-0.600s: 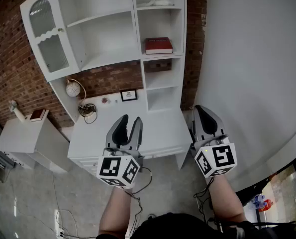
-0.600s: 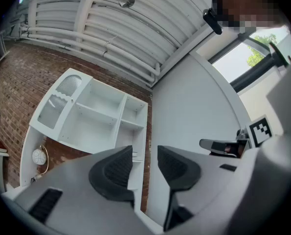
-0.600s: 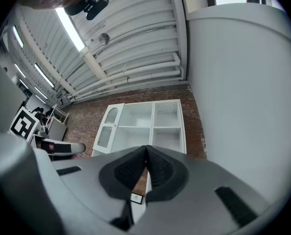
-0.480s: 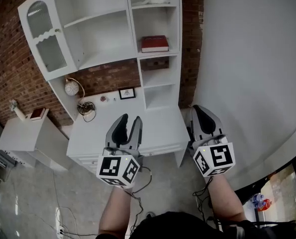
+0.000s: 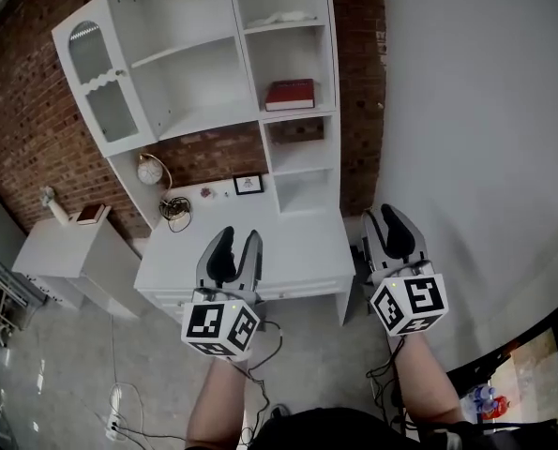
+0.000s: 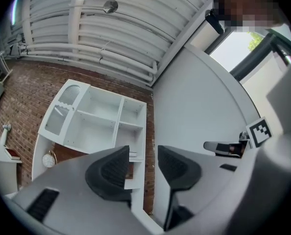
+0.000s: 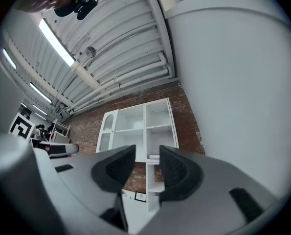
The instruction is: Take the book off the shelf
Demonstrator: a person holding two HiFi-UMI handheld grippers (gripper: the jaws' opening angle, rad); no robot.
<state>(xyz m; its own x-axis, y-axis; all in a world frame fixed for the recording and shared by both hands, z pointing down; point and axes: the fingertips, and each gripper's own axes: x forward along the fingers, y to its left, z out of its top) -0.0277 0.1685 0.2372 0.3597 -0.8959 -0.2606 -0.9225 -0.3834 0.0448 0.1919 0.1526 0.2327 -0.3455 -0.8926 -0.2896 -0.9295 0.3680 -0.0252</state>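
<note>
A red book point(image 5: 290, 95) lies flat on a middle shelf in the right column of the white shelf unit point(image 5: 213, 111). In the right gripper view the book point(image 7: 153, 156) is a thin sliver seen far off through the gap in my jaws. My left gripper point(image 5: 236, 243) hovers over the front of the white desk point(image 5: 297, 251), open and empty, well short of the shelf. My right gripper point(image 5: 388, 217) is held off the desk's right end, also open with nothing between its fingers. In the left gripper view the left gripper point(image 6: 143, 153) points up at the shelf unit.
On the desk's back stand a round clock point(image 5: 148, 170), a small picture frame point(image 5: 248, 184) and a tangle of cable point(image 5: 174, 210). A low white side cabinet point(image 5: 63, 256) is at the left. A grey curved wall point(image 5: 475, 111) fills the right. Cables lie on the floor.
The head view has shifted, so the shelf unit and book sit slightly lower and to the right. Both grippers appear a little lower in the frame, with their jaws unchanged.
</note>
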